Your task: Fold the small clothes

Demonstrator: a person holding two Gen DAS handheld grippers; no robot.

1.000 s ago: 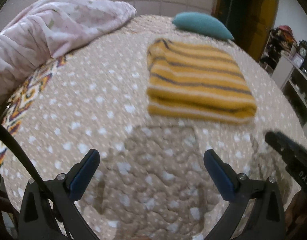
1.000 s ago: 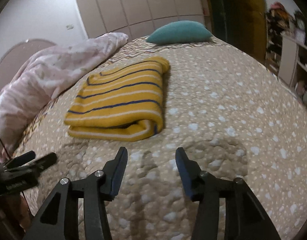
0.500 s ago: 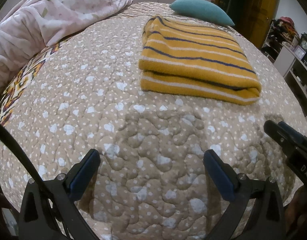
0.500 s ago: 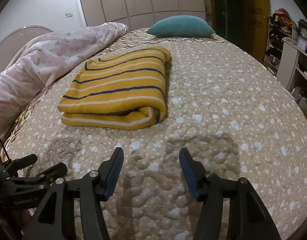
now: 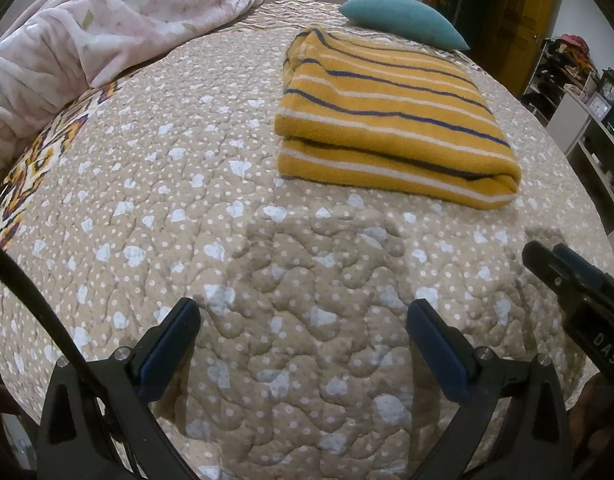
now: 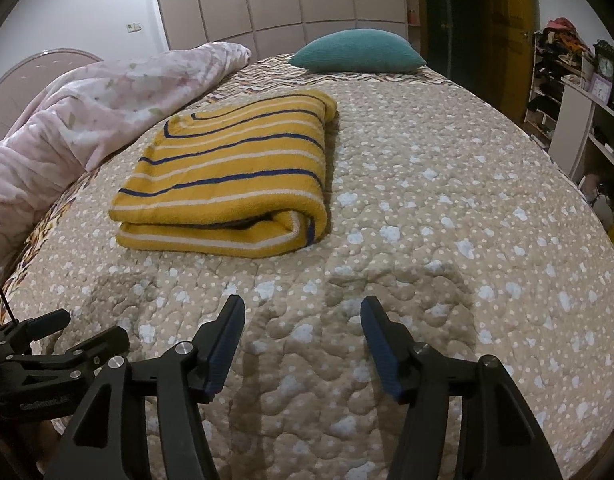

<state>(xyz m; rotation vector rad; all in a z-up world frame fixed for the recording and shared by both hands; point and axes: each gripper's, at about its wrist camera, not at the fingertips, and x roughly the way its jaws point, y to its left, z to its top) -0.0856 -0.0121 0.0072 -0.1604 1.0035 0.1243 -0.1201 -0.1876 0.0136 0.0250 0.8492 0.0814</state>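
Both jaws hold nothing: my left gripper [image 5: 303, 334] gapes wide, my right gripper [image 6: 303, 330] is opening. Beyond them the folded yellow striped garment [image 6: 227, 176] lies on the quilt [image 6: 447, 208].

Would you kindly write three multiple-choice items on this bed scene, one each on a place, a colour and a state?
1. Where does the teal pillow lie?
A. at the far end of the bed, beyond the striped garment
B. on top of the garment
C. between the tongs

2. What colour is the folded fleece garment mainly?
A. red
B. mustard yellow with blue and white stripes
C. plain green

3. What state is the garment in?
A. spread flat
B. hanging from the tongs
C. folded, lying free on the beige dotted quilt

Answers: 1 A, the pillow sits behind the garment near the wardrobe; 2 B, the stripes show in both views; 3 C, its layers are doubled over and nothing touches it.
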